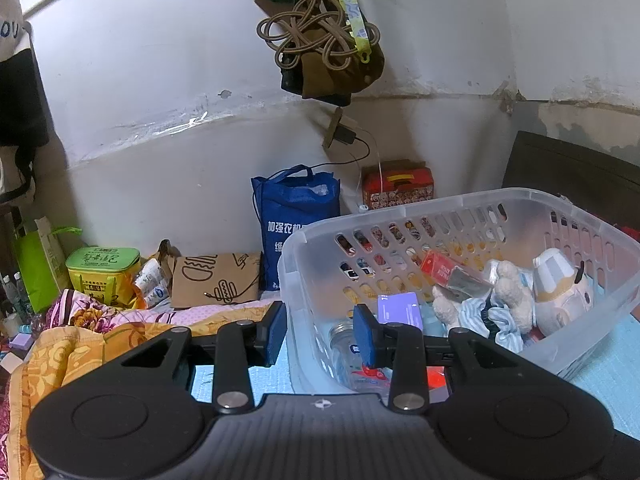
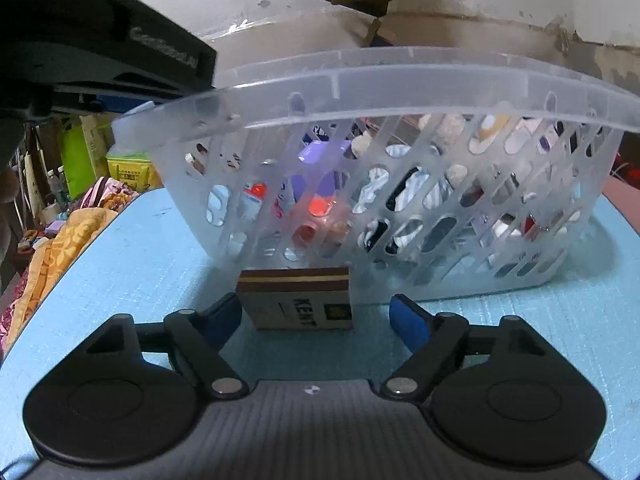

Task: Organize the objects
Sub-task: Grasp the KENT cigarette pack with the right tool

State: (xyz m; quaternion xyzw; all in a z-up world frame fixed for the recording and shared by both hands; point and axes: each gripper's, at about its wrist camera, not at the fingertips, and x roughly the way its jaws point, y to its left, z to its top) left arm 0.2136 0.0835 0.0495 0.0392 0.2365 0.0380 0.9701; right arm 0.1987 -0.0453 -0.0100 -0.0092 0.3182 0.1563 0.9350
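A translucent plastic basket (image 1: 440, 200) stands on a light blue mat (image 2: 120, 260). It holds plush toys (image 1: 556, 284), a striped cloth (image 1: 492, 316), a purple box (image 1: 400, 308), a red pack (image 1: 444, 268) and a glass jar (image 1: 344, 340). My left gripper (image 1: 320, 334) straddles the basket's near corner wall, one pad outside and one inside, shut on it. Its black body (image 2: 120, 48) shows at the basket's left corner in the right wrist view. A KENT cigarette pack (image 2: 296, 300) lies on the mat against the basket's front wall (image 2: 400, 76). My right gripper (image 2: 316, 318) is open around the pack, with a gap at the right pad (image 2: 408, 322).
Behind the basket, a blue shopping bag (image 1: 296, 216) and a red tin (image 1: 398, 184) stand by the wall. A brown paper bag (image 1: 216, 280), a green box (image 1: 104, 272) and an orange blanket (image 1: 72, 356) crowd the left. A cord and pouch (image 1: 328, 60) hang above.
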